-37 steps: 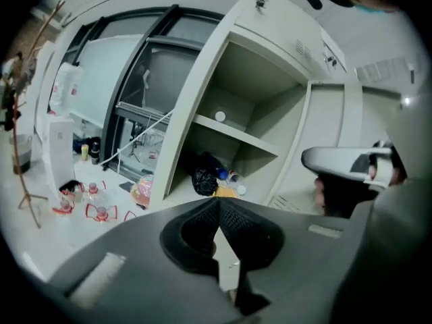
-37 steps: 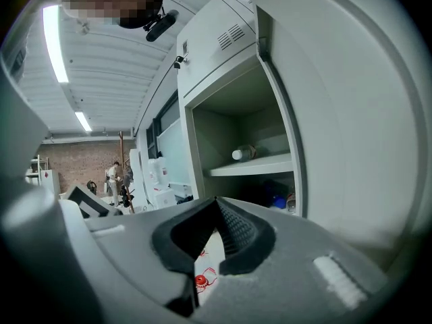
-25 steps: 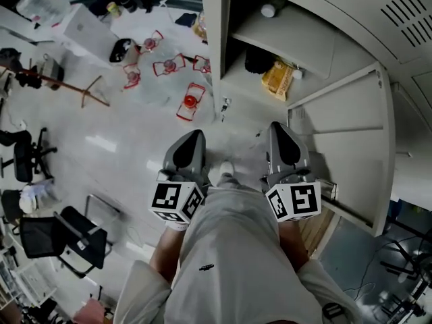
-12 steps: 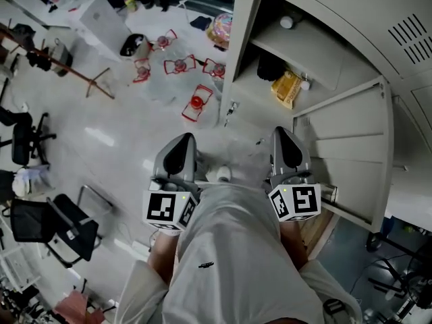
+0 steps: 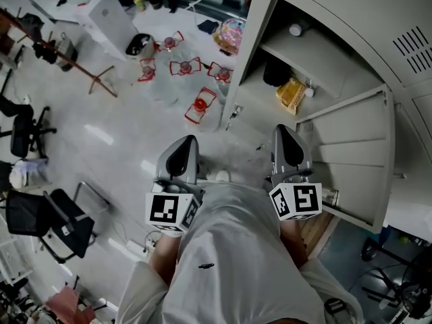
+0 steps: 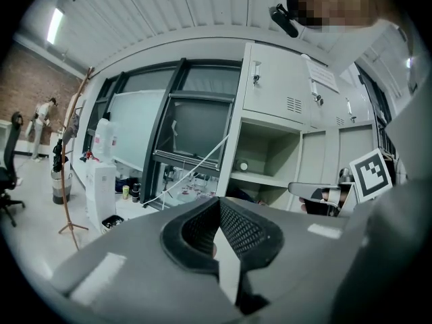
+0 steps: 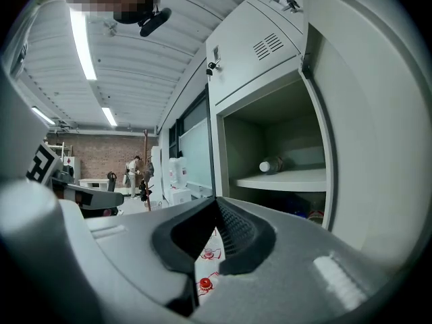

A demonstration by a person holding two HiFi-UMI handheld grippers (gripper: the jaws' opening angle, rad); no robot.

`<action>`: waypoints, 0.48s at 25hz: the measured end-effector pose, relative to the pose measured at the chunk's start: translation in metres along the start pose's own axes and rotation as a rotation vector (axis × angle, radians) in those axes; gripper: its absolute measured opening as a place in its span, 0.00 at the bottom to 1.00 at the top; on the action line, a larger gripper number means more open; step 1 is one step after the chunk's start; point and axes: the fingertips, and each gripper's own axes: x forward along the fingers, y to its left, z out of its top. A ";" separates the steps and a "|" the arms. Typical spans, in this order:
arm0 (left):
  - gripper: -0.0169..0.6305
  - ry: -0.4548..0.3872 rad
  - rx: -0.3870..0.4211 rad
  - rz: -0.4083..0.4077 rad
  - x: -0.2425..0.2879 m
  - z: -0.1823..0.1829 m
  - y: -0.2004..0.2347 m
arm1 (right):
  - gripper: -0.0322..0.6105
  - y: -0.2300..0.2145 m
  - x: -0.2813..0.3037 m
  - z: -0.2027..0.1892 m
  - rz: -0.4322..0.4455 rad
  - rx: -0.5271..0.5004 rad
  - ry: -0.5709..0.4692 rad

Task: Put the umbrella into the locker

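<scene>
The grey locker (image 5: 251, 52) stands open ahead of me, its door (image 5: 358, 154) swung out to the right. Its shelf carries a small bottle (image 5: 295, 29); below lie a black thing (image 5: 275, 73) and a yellow bag (image 5: 291, 93). A pink patterned round thing (image 5: 233, 34) lies on the floor by the locker's left side; I cannot tell whether it is the umbrella. My left gripper (image 5: 183, 140) and right gripper (image 5: 283, 128) are side by side at waist height, pointing towards the locker. Both are shut with nothing between the pads. The left gripper (image 6: 218, 200) and right gripper (image 7: 216, 200) views show the same.
Several red-framed items (image 5: 200, 105) lie scattered on the floor left of the locker. A white box (image 5: 111, 19) and a wooden stand (image 5: 81, 66) are further left, and office chairs (image 5: 57, 221) are at the near left. People stand far off (image 7: 135, 174) by a brick wall.
The left gripper has swung a little and now lies straighter beside the right one. The view has shifted, so the locker sits further right. The right gripper has kept still.
</scene>
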 end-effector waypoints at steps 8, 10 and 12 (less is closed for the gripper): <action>0.05 0.012 -0.021 -0.005 -0.001 -0.010 0.003 | 0.05 0.004 -0.004 -0.004 0.001 0.025 0.005; 0.05 0.013 -0.019 -0.007 0.000 -0.010 0.004 | 0.05 0.004 -0.005 -0.004 -0.003 0.027 0.004; 0.05 0.016 -0.017 -0.012 0.000 -0.009 0.003 | 0.05 0.005 -0.005 -0.004 -0.003 0.028 0.007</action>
